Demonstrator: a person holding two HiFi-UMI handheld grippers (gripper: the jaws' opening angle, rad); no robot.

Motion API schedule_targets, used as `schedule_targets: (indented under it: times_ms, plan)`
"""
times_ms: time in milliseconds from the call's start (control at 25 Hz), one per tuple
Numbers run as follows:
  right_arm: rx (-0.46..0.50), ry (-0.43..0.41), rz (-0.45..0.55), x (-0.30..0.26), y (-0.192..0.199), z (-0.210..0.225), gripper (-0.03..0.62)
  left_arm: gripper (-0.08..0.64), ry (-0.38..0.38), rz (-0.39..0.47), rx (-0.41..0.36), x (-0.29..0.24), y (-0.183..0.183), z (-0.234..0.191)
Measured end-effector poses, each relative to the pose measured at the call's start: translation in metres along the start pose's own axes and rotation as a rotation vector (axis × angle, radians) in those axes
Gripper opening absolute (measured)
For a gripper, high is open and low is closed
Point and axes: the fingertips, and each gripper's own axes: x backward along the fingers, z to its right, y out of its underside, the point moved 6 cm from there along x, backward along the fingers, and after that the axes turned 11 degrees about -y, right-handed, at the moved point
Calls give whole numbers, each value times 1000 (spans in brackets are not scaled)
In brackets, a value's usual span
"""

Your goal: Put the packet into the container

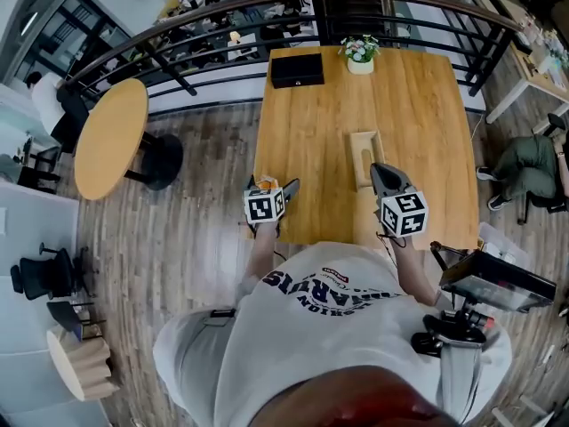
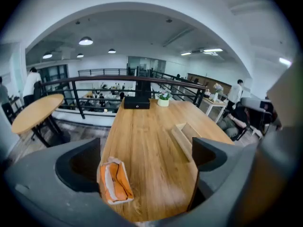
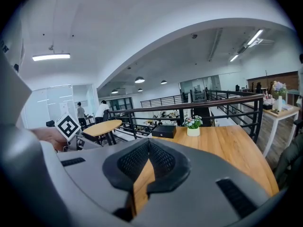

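One orange packet (image 2: 115,181) lies on the table (image 2: 142,126) between the wide-spread jaws of the left gripper (image 2: 147,155), ungripped, perhaps touching one jaw. One wooden container (image 2: 182,135) stands apart. The right gripper (image 3: 148,151) has its jaws together, empty.

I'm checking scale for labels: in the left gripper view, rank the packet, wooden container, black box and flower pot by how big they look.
1. orange packet and wooden container: about alike; the packet is nearer, so unranked.
2. black box.
3. flower pot, smallest.
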Motion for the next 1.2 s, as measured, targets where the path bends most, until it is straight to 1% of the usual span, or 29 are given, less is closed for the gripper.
schedule_targets:
  times_ms: [120, 200, 360, 480, 600, 680, 840, 920, 1040, 1200]
  plan:
    - [-10, 15, -7, 5, 6, 3, 9, 591, 1, -85, 157, -14, 23, -23]
    - [-16, 27, -13, 7, 9, 6, 9, 591, -26, -129, 198, -24, 36, -36]
    - [-39, 56, -19, 9, 13, 12, 9, 591, -73, -234, 200, -47, 62, -56]
    - [-48, 66, -27, 12, 17, 12, 9, 591, -107, -330, 195, -67, 90, -67]
    - [-51, 67, -28, 12, 18, 12, 9, 591, -148, -414, 207, -93, 119, -82]
    - [-52, 69, -29, 12, 19, 12, 9, 591, -146, -470, 209, -111, 138, -86]
    - [-58, 77, -43, 16, 25, 15, 9, 591, -123, -570, 181, -140, 169, -87]
    - [-65, 86, -48, 18, 28, 18, 9, 591, -126, -604, 202, -152, 181, -91]
    - [-72, 100, -49, 21, 31, 20, 9, 591, -133, -621, 238, -163, 190, -97]
    - [-86, 114, -52, 24, 35, 21, 9, 589, -127, -617, 223, -165, 191, -100]
